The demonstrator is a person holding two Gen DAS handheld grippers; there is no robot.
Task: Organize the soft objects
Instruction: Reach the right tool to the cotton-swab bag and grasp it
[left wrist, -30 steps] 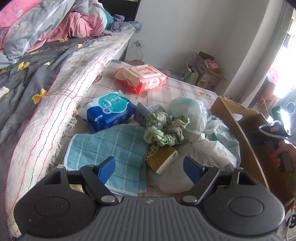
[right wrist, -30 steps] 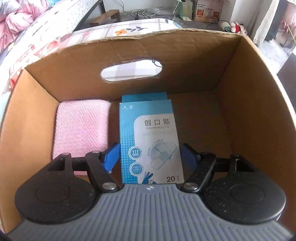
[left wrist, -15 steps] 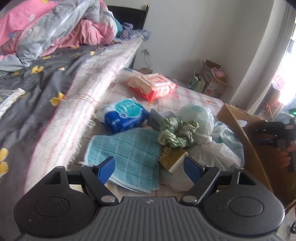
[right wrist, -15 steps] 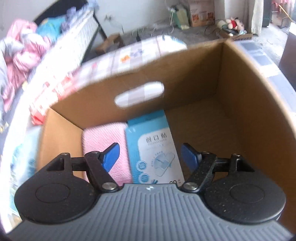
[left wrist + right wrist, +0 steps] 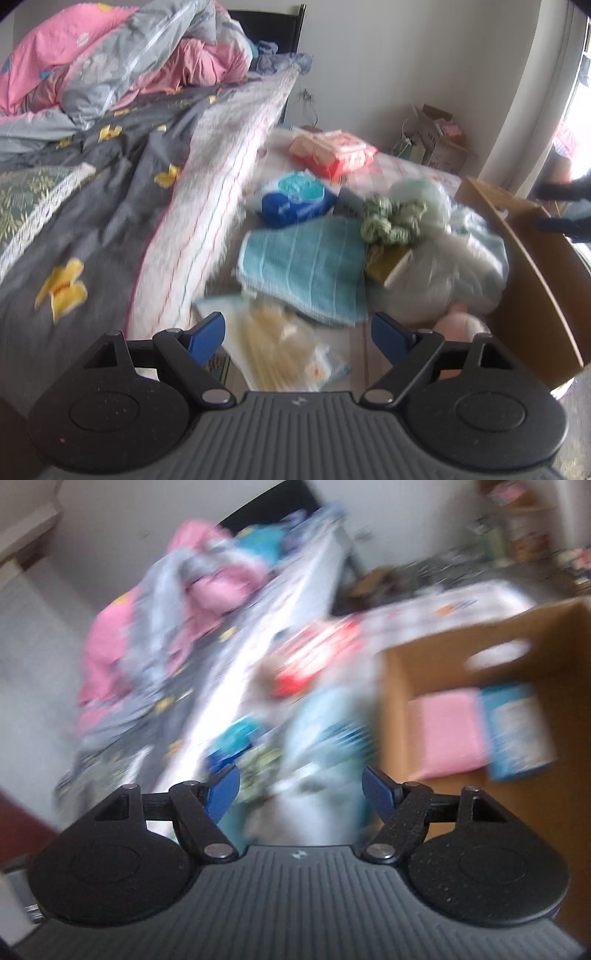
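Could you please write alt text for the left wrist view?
The open, empty left gripper hovers over a pile of soft items beside a bed: a teal towel, green scrunchie, blue pack and plastic bags. A cardboard box stands at right.

Teal towel (image 5: 303, 269) lies flat beside green scrunchie (image 5: 391, 219).

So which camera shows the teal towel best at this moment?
The left wrist view: the teal towel lies spread out beyond the open left tool, only slightly blurred. In the right wrist view, motion blur makes it impossible to identify.
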